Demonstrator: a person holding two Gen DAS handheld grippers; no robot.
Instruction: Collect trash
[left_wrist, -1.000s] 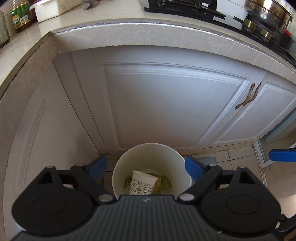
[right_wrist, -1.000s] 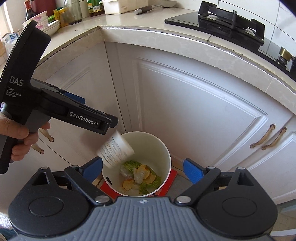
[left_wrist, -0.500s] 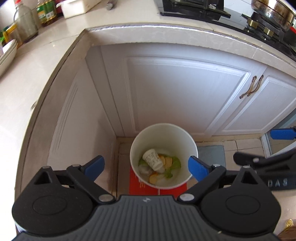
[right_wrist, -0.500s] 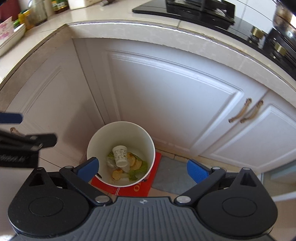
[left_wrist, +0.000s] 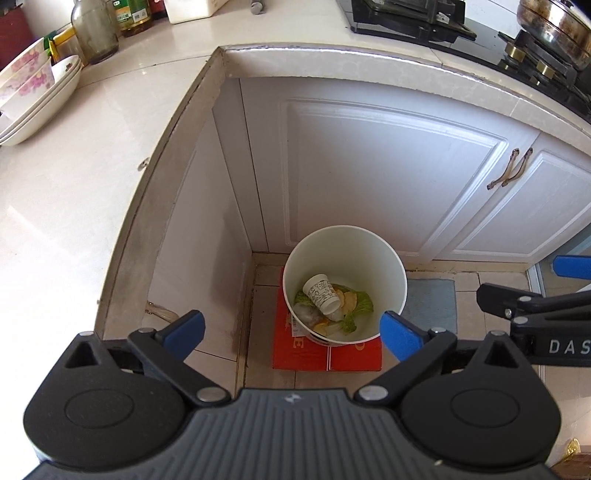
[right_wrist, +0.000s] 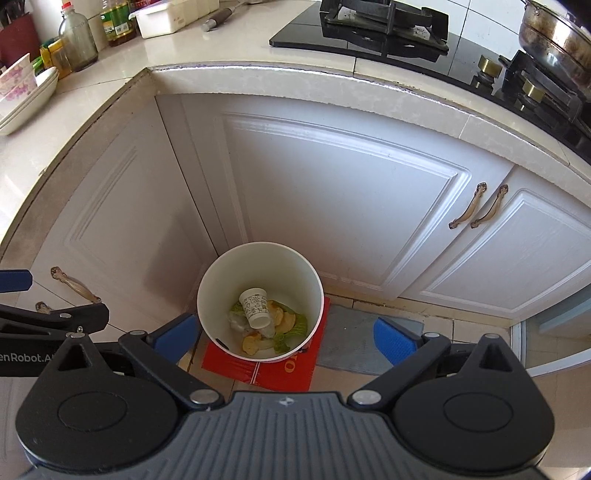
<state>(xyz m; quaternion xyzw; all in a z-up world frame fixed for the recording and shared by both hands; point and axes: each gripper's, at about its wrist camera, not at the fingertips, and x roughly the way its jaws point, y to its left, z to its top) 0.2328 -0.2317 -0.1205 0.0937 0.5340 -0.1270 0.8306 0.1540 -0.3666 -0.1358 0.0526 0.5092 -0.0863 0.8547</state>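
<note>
Both grippers had pulled up and back from the bin since a second earlier, so more counter (left_wrist: 55, 192) showed; the paper cup, then mid-fall at the rim, now lay inside the bin. White cabinet doors (right_wrist: 332, 206) filled the corner under the counter. White round trash bin (left_wrist: 388, 266) stood on the floor in that corner, on a flattened red carton (left_wrist: 314, 354), a grey mat (right_wrist: 351, 347) just beside. Left gripper (left_wrist: 291, 330) fingers had just been opening and stood wide apart, nothing between them. Right gripper (right_wrist: 284, 338) fingers likewise just opened, wide, empty. Paper cup (left_wrist: 320, 293), white with dark line doodles, lay tipped on its side in the bin, on green leaf scraps (left_wrist: 360, 299) and yellow-orange peel pieces (right_wrist: 251, 341).
</note>
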